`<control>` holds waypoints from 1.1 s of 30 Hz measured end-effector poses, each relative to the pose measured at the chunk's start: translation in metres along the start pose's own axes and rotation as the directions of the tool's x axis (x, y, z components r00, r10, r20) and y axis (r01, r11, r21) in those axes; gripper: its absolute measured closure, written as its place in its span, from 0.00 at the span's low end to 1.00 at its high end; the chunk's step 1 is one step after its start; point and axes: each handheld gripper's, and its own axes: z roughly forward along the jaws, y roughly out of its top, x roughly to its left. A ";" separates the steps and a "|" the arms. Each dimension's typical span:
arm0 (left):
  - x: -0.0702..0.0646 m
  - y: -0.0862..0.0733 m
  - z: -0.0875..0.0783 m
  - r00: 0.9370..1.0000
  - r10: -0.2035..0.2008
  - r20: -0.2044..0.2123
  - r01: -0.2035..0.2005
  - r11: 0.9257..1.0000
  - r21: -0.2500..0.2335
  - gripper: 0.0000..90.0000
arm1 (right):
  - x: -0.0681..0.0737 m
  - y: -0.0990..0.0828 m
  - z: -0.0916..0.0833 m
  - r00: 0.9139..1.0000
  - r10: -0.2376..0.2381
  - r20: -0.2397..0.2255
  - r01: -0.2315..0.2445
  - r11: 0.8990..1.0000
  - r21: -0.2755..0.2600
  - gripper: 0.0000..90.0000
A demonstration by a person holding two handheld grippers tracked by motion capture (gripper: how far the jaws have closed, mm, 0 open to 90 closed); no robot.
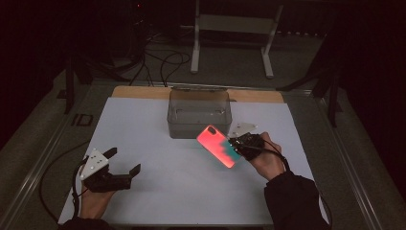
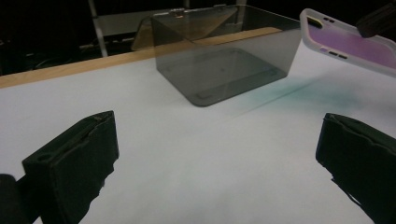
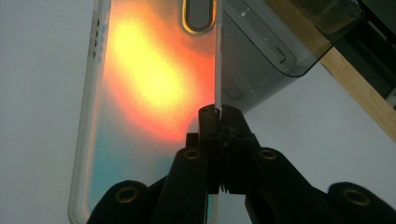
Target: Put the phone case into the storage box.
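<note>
We see a person seated at a table [image 1: 143, 211] covered with a white sheet, a two-jaw gripper in each hand. The right gripper [image 1: 235, 143] has its jaws pinched tight on one long edge of a phone case [image 1: 219, 145], a translucent shell that shades from orange-red at the camera-cutout end to teal at the other. In the right gripper view the two black jaws meet on the thin side wall of the phone case [image 3: 154, 93], with the rest of the shell standing out to the left of the jaws and its oval camera cutout at the top. From the high view we read the case as held clear of the sheet, tilted, just in front of the near right corner of a clear smoky plastic box [image 1: 198, 112] that stands open-topped at the far middle of the sheet. The box [image 3: 261, 51] lies just behind the case in the right gripper view, apart from it as far as we can tell.

The left gripper [image 1: 125, 166] rests low over the near left of the sheet, well apart from the case and box. Its jaws stand wide apart with nothing between them; in the left gripper view the two black pads [image 2: 74, 158] frame bare white sheet, with the box [image 2: 224, 60] and the case [image 2: 348, 44] beyond.
</note>
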 end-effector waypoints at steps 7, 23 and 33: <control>-0.002 0.006 0.006 1.000 0.006 0.024 -0.007 1.000 0.016 0.00 | 0.006 0.005 0.000 0.999 -0.032 0.000 0.032 0.999 -0.010 0.98; -0.007 0.018 0.022 0.997 0.013 0.082 -0.017 0.999 0.049 0.00 | 0.019 0.014 0.000 0.996 -0.088 -0.007 0.088 0.996 -0.027 0.98; -0.011 0.025 0.032 0.993 0.021 0.115 -0.029 0.997 0.068 0.00 | 0.026 0.020 -0.001 0.993 -0.117 -0.013 0.117 0.992 -0.048 0.98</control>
